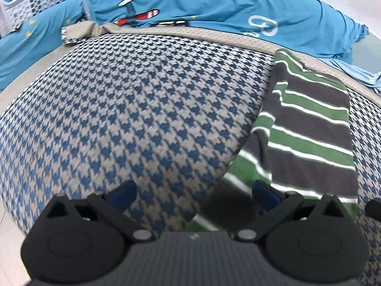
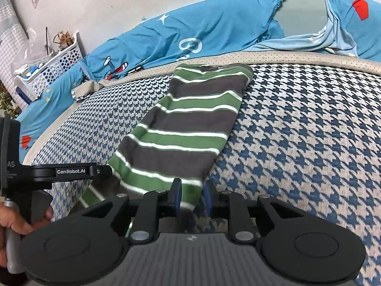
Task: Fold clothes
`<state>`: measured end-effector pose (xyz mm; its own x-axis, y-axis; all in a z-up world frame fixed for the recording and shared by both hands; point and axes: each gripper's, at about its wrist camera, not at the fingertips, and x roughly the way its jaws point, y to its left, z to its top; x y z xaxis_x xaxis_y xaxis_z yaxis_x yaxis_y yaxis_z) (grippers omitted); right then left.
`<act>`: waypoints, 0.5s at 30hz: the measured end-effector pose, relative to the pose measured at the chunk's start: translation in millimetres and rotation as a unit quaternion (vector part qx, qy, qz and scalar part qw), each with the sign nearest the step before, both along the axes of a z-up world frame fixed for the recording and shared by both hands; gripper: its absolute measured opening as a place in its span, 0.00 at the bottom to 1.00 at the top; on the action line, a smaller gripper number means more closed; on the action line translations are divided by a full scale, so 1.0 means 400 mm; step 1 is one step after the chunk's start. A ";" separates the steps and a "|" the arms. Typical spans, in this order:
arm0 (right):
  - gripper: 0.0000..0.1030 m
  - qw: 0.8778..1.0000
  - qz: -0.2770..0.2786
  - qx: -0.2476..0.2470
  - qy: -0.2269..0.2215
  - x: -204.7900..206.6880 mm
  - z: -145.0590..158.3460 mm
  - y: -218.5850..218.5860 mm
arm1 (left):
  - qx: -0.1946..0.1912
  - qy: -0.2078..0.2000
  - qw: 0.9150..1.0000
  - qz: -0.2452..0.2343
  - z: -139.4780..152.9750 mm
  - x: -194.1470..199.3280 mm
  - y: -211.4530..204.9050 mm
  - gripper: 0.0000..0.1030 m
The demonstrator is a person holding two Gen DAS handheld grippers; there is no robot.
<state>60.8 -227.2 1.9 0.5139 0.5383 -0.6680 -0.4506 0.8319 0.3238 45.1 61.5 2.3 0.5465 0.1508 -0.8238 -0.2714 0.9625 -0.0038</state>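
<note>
R gripper angled down, jaws barely apart astride striped garment edge.

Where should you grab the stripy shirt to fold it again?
Probably the near short end of the striped shirt, coming from the bed's front edge. It lies as a long flat strip, so that end can be lifted and carried over to the far end. The right gripper is already there.

Right claw straddles striped garment's near edge.
</note>
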 end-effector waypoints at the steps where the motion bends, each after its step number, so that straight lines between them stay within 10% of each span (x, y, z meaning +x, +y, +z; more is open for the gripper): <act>1: 0.21 1.000 -0.004 0.001 0.001 0.008 -0.002 0.000 | -0.002 0.001 1.000 -0.003 -0.003 0.005 0.000 1.00; 15: 0.26 0.996 -0.068 0.046 0.020 0.145 -0.026 -0.019 | -0.011 0.004 0.999 -0.032 -0.025 0.076 -0.035 1.00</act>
<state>118.8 -234.9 -8.3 0.5603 0.5255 -0.6403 -0.3200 0.8503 0.4179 75.4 47.6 -7.5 0.5471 0.0979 -0.8313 -0.2095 0.9775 -0.0228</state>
